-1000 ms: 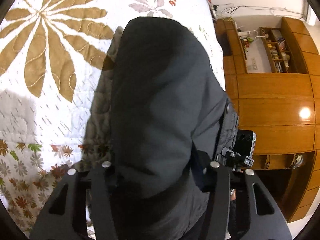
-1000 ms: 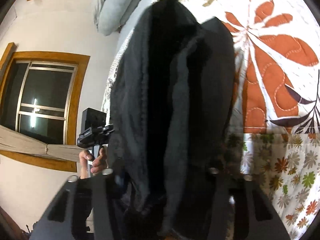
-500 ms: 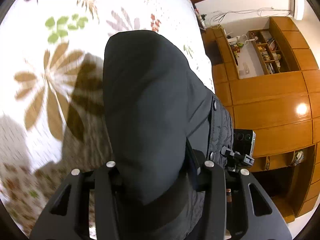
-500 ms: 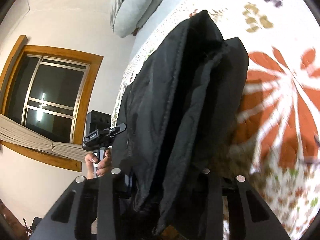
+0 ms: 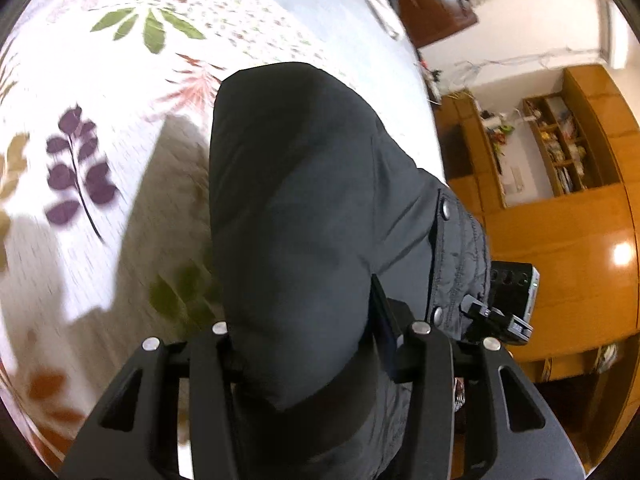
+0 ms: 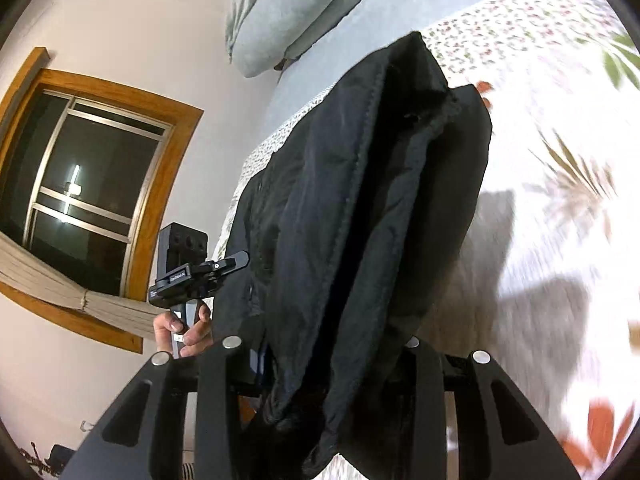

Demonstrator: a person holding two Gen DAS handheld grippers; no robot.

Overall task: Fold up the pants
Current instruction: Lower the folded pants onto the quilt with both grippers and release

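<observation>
In the left wrist view the left claw (image 5: 316, 344) is pinching a thick bundle of the dark pants (image 5: 296, 208); the cloth fills the gap between its fingers and runs away from it toward 12 o'clock, so the long axis lies straight ahead of the claw. In the right wrist view the right claw (image 6: 320, 356) likewise pinches the doubled pants (image 6: 360, 216), which again stretch toward 12 o'clock, with a deep crease down the middle. Both claws grip the same near edge, and neither looks nearer than the other. The person's hand (image 6: 186, 326) on the other claw's handle shows at 9 o'clock. The pants hang lifted over the flowered bed (image 5: 120, 92), its cover showing from 9 to 12 o'clock. Farther off lie a grey pillow (image 6: 280, 12) at 11 o'clock and a wooden shelf unit (image 5: 560, 152) at 2 o'clock, its compartments holding small items too blurred to name.
</observation>
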